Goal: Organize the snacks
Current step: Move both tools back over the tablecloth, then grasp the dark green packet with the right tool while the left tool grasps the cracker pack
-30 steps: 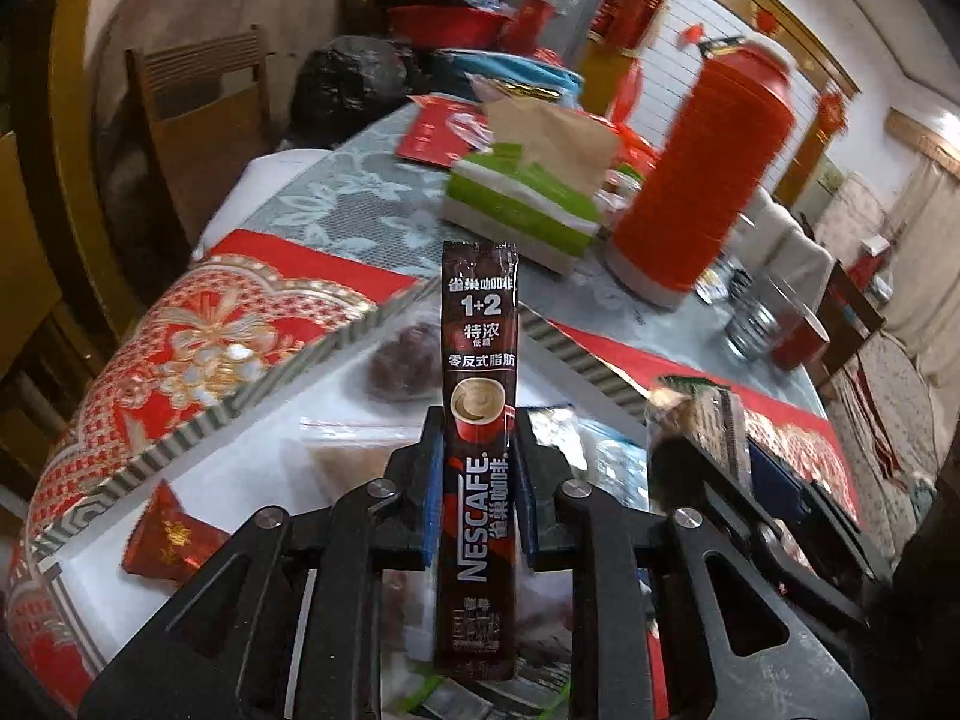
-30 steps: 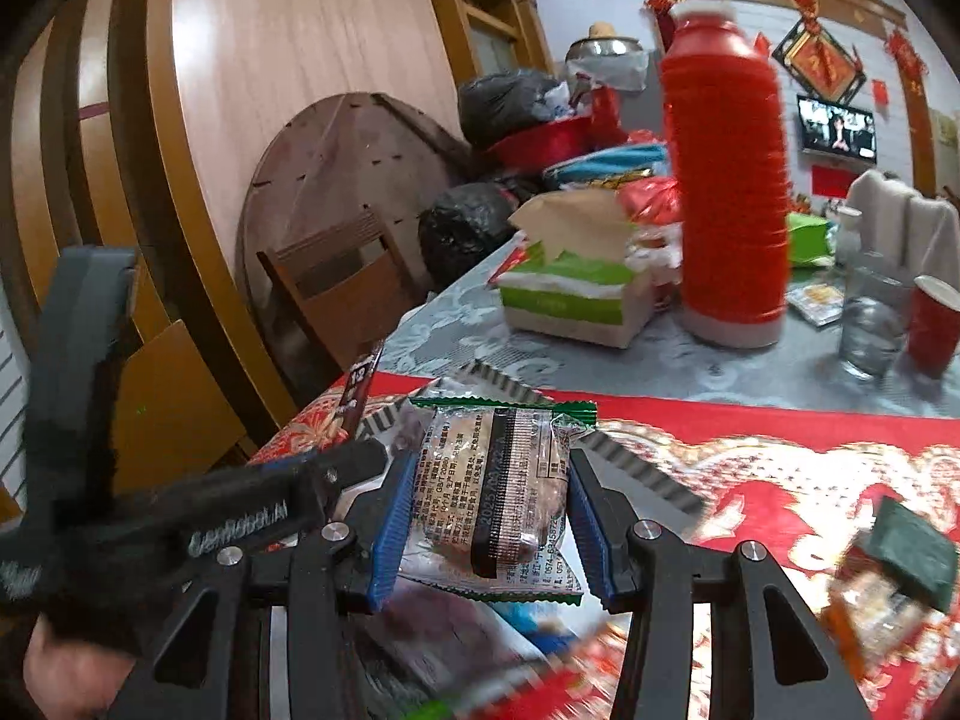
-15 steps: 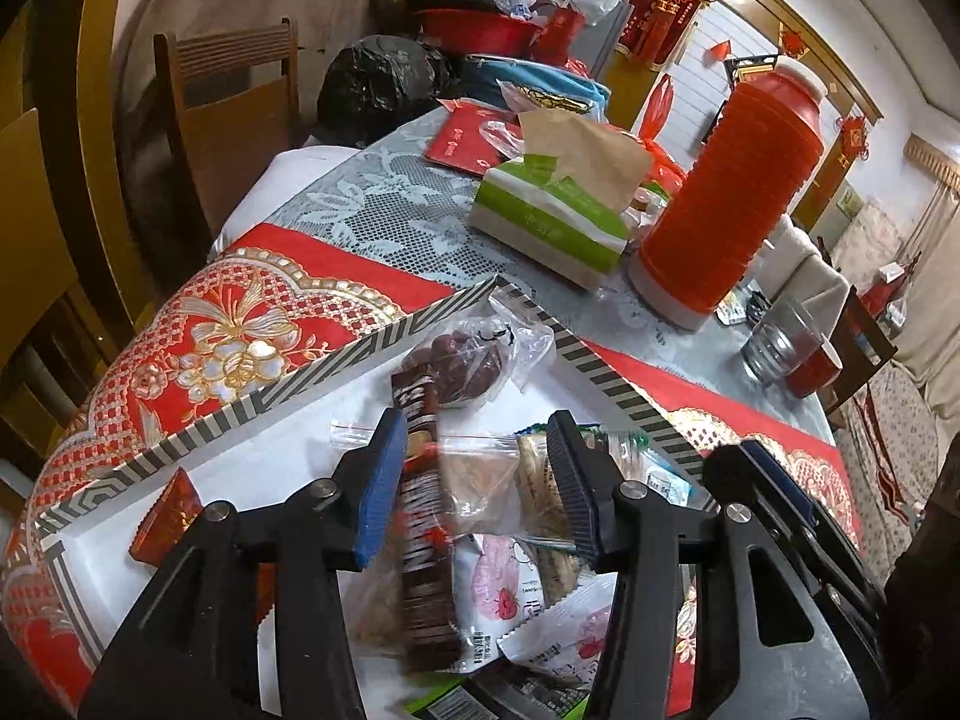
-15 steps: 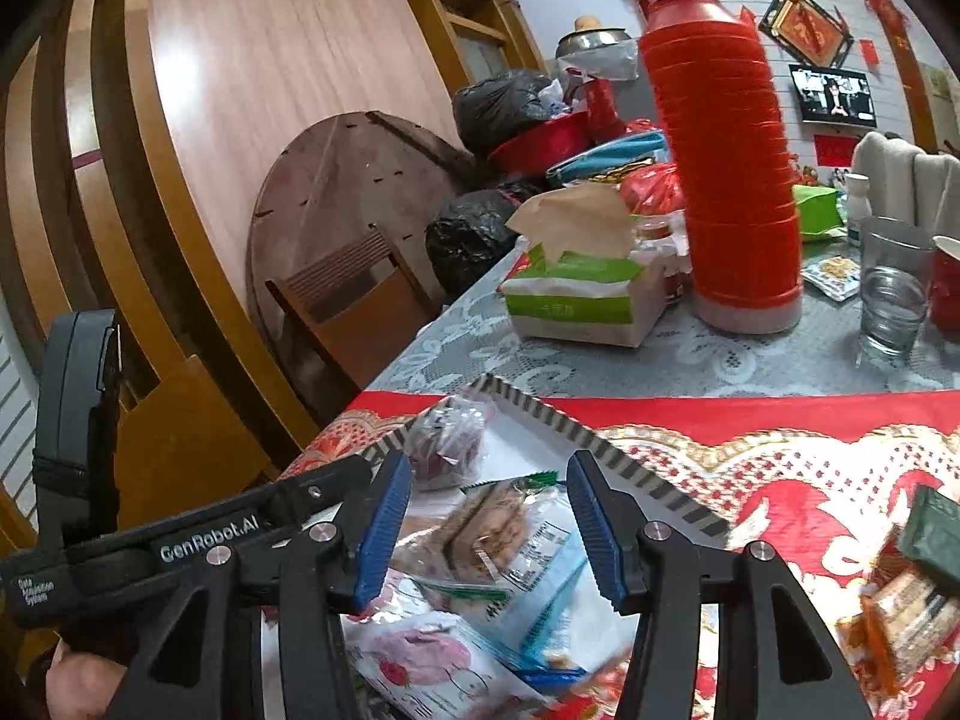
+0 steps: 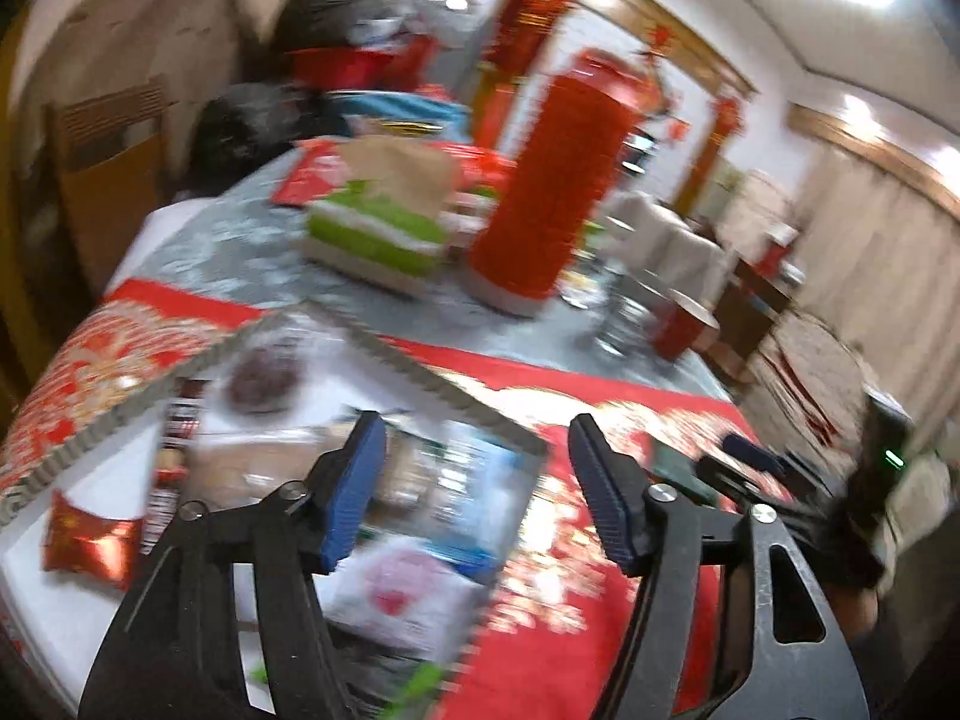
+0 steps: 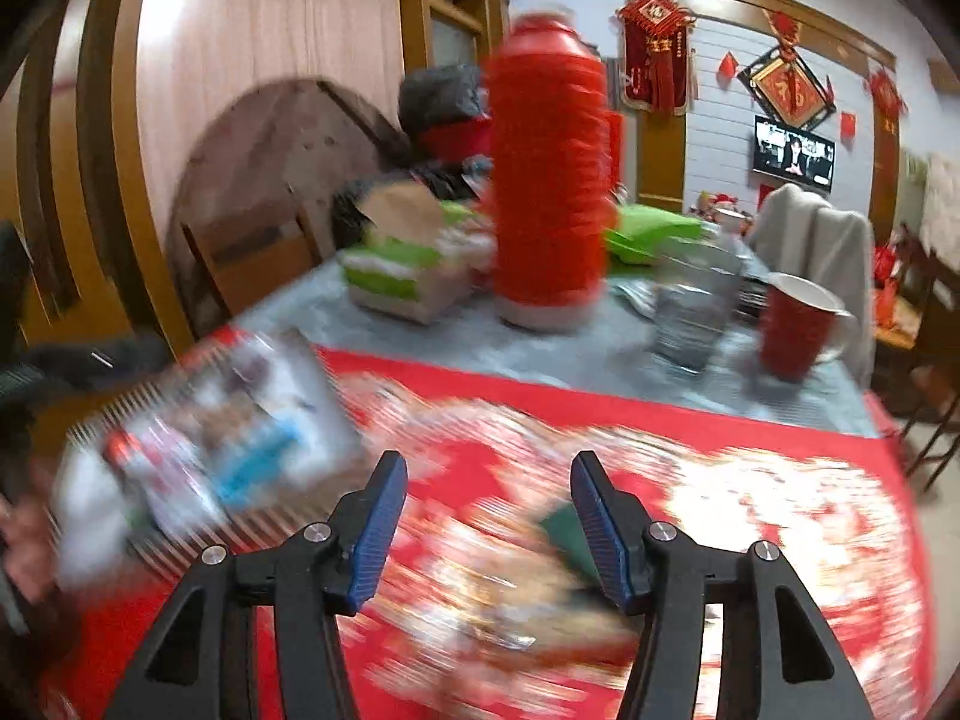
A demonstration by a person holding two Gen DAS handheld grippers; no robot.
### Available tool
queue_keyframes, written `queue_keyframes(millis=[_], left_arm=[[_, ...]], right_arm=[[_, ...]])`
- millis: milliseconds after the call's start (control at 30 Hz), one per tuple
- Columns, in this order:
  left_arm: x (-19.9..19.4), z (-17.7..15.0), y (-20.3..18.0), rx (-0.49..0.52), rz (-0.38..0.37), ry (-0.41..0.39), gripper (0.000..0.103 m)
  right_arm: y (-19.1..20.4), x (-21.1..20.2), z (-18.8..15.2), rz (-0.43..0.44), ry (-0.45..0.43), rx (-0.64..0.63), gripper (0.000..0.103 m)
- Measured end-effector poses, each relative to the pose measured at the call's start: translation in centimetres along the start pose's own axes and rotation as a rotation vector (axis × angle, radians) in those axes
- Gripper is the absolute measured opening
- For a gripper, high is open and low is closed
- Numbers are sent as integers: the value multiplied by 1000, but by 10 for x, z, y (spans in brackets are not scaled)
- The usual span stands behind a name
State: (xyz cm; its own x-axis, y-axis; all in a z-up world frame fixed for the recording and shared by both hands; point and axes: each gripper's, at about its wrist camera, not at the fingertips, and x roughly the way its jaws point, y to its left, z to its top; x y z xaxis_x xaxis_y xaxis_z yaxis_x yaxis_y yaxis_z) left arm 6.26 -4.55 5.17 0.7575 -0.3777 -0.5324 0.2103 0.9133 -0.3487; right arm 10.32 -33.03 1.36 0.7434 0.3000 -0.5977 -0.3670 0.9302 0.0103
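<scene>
A striped-rim white tray [image 5: 432, 387] holds several snacks: a bag of dark round sweets [image 5: 264, 375], a brown coffee stick [image 5: 180, 438], a red packet [image 5: 90, 543] and a pink-and-white packet [image 5: 402, 594]. My left gripper [image 5: 474, 438] hovers over the tray's right corner, its jaws opening with nothing between them. My right gripper [image 6: 489, 468] is above the red patterned cloth [image 6: 750, 480], its jaws also opening and empty. Under it lie a dark green packet [image 6: 564, 531] and blurred loose snacks [image 6: 510, 588]. The tray [image 6: 198, 534] sits to its left. Both views are motion-blurred.
A tall red thermos [image 6: 546, 180], a green-and-white tissue box [image 5: 372, 240], a glass [image 6: 690, 318] and a red cup [image 6: 792, 330] stand on the grey lace cloth behind. A wooden chair [image 5: 108, 180] is at the table's far left. A hand [image 6: 24, 540] shows at the left edge.
The left gripper let go of the coffee stick, which now lies in the tray. The right gripper dropped its cake packet there. Both opened and swung right, away from the tray.
</scene>
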Motion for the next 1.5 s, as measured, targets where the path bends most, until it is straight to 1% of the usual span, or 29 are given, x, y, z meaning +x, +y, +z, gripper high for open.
queue_keyframes(millis=[67,100,200,233,333,467,533,667,767,833,1000,1067,1100,1200,1233,1267,1300,1333,1367,1400,1467,1500], left_arm=[[5,-7,-17,55,-41,27,65],[9,-12,-26,89,-59,49,65],[19,-20,-41,140,-75,92,65],[23,-23,-44,149,-78,109,65],[31,-27,-44,154,-81,146,65],[34,-27,-41,137,-78,158,65],[35,-28,-38,127,-79,169,65],[40,-32,-38,127,-69,194,65],[41,-33,-38,130,-66,200,65],[40,-33,-39,134,-68,199,65],[43,-36,-40,143,-66,206,65],[45,-38,-42,147,-62,214,65],[46,-38,-42,150,-61,216,65],[46,-42,-47,174,-75,208,65],[46,-43,-51,184,-92,196,65],[48,-44,-56,200,-106,186,65],[54,-45,-66,239,-112,187,65],[61,-46,-78,277,-124,198,65],[67,-47,-89,306,-144,210,65],[75,-48,-105,351,-174,222,65],[87,-50,-129,428,-228,245,65],[95,-51,-143,476,-260,263,65]], right_arm=[[-12,6,-6,-30,50,-67,55],[-17,9,-8,-29,72,-87,55],[-20,20,-13,6,115,-125,55],[-19,25,-14,15,127,-146,55],[-16,38,-14,-9,156,-181,55],[-18,45,-11,-8,166,-195,55],[-25,47,-10,-7,177,-179,55],[-36,48,-10,55,200,-89,55],[-38,43,-15,102,192,-46,48],[-34,37,-19,117,183,-46,44],[-13,16,-35,183,168,-35,44],[-6,5,-41,247,163,-13,42],[-6,1,-43,259,155,1,42],[-19,-19,-50,237,95,99,42],[-28,-26,-52,220,65,146,42],[-42,-35,-54,182,26,214,42],[-52,-39,-56,148,-3,267,42],[-70,-48,-62,91,-60,364,42],[-82,-53,-69,65,-94,432,42],[-92,-56,-75,38,-108,492,42],[-101,-63,-81,-31,-123,519,42],[-102,-64,-83,-46,-129,516,42]])
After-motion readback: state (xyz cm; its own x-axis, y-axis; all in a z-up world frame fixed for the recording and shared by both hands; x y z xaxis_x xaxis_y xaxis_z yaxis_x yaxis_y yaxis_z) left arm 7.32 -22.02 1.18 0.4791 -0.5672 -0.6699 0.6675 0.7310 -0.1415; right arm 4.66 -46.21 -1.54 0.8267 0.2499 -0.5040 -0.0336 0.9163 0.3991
